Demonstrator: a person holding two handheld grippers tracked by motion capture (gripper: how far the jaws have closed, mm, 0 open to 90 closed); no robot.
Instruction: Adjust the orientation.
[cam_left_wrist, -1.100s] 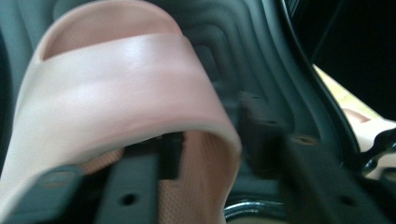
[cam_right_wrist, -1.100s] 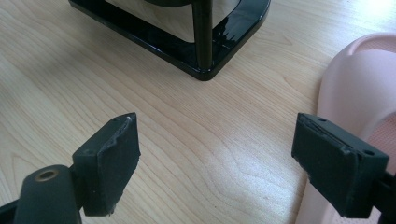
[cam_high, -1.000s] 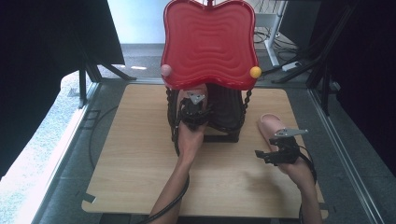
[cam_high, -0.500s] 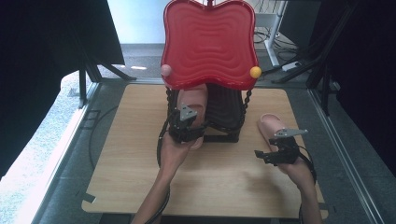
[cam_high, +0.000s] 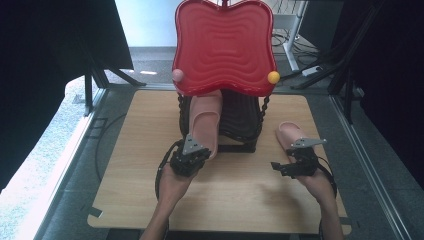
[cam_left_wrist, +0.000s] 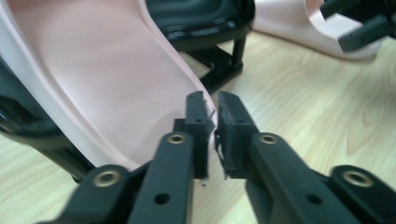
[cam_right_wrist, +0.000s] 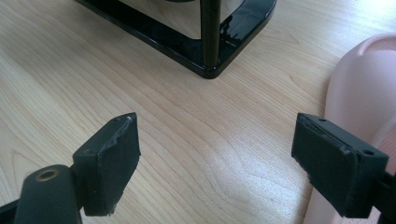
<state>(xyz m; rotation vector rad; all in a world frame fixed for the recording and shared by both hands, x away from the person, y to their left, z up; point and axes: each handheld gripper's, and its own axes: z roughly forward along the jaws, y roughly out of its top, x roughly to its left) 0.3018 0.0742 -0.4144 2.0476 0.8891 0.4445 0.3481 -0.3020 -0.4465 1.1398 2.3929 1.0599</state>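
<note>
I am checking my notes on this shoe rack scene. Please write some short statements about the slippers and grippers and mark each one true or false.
1. The left gripper is shut on the heel rim of a pink slipper. True; its jaws have just been closing, with the rim between them.
2. The right gripper holds the second slipper. False: its jaws stand open over the table, with that slipper beside one of them.
3. The held slipper leans on the black rack. True.
4. The rack's top tray is blue. False: it is red.
5. The second slipper lies on the table right of the rack. True.
</note>
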